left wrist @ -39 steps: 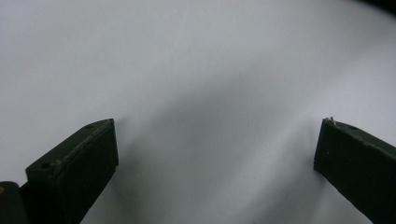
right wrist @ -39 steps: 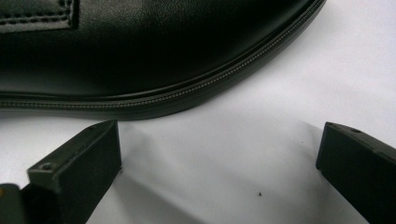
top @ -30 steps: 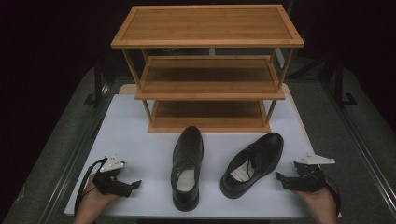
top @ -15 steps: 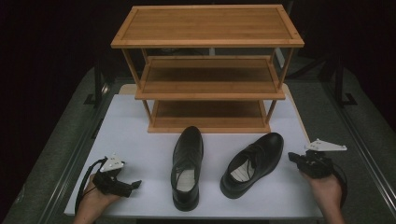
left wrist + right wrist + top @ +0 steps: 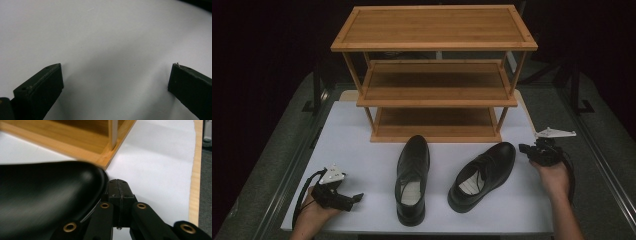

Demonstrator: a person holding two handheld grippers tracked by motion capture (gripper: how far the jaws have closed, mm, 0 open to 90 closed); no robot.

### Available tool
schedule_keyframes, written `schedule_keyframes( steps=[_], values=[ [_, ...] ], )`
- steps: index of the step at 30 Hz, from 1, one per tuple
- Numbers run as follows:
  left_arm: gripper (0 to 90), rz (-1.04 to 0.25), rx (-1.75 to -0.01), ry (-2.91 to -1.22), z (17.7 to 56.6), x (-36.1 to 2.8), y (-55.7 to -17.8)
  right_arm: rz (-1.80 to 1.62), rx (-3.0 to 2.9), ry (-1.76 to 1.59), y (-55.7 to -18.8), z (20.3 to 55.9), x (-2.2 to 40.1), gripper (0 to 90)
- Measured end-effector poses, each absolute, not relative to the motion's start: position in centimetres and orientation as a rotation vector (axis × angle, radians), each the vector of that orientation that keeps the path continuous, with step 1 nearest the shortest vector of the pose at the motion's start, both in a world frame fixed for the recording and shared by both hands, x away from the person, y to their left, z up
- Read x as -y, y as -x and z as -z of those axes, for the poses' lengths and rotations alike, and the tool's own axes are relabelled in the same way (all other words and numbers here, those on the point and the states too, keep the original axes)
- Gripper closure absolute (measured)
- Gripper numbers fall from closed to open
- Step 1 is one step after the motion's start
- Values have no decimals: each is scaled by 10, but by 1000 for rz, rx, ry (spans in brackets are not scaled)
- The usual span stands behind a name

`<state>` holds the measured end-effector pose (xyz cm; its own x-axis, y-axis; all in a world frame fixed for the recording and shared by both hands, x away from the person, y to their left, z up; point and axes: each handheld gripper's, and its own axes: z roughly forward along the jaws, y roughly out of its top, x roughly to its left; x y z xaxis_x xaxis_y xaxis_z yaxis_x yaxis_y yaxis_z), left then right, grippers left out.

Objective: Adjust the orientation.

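The three-tier rack (image 5: 434, 75) is a warm honey-brown wood with a faint straight grain. The table top (image 5: 362, 150) is plain white, edged with a pale wooden strip (image 5: 194, 175) on one side, and the floor (image 5: 607, 150) around it is dull grey. Both shoes are glossy black: the left shoe (image 5: 413, 177) has a pale grey insole, and the right shoe (image 5: 484, 172) has a white insole with dark print. The left gripper (image 5: 354, 198) and right gripper (image 5: 524, 148) are matte black, each topped by a light grey plate. Brass-coloured rivets (image 5: 105, 205) dot the right gripper's linkage.
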<state>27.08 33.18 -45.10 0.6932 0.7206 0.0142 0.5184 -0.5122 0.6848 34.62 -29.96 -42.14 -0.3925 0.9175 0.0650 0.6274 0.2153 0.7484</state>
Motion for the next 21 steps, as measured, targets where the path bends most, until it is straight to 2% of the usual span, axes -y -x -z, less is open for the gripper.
schedule_keyframes(
  steps=[7, 21],
  values=[
    [0, -392, -944, -2231, 451, -332, -271, -990, -2100, -1469, -370, 431, 303, 898],
    [0, -391, -944, -2234, 451, -332, -271, -1002, -2143, -1475, -370, 436, 294, 900]
  ],
)
